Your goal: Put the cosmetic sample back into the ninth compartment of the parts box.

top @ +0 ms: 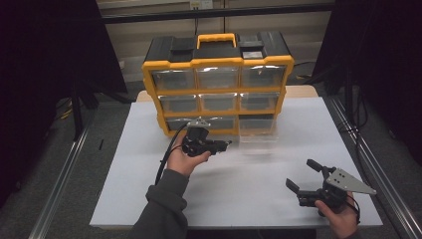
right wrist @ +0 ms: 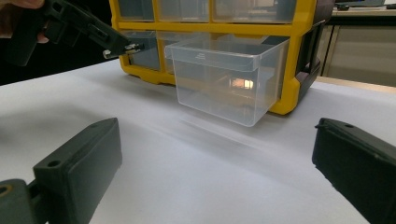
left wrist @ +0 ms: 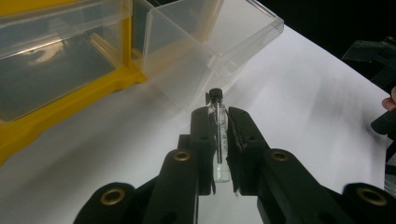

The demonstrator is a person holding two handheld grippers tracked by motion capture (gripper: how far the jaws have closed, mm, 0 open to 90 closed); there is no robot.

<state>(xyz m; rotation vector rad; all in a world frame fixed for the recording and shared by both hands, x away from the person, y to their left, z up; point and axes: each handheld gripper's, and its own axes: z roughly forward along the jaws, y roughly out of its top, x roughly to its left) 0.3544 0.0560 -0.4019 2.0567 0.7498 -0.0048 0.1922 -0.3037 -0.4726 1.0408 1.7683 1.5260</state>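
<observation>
Small glass vial with black cap (left wrist: 218,135) clamped in left hand-held gripper (left wrist: 218,122); pulled-out clear plastic drawer (left wrist: 205,42) still waiting. Right hand-held gripper (top: 305,175) wide apart, empty.

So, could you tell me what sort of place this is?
Probably a lab recording bench: a white table between metal rails, dark curtains either side, and a yellow drawer organizer as a prop.
</observation>
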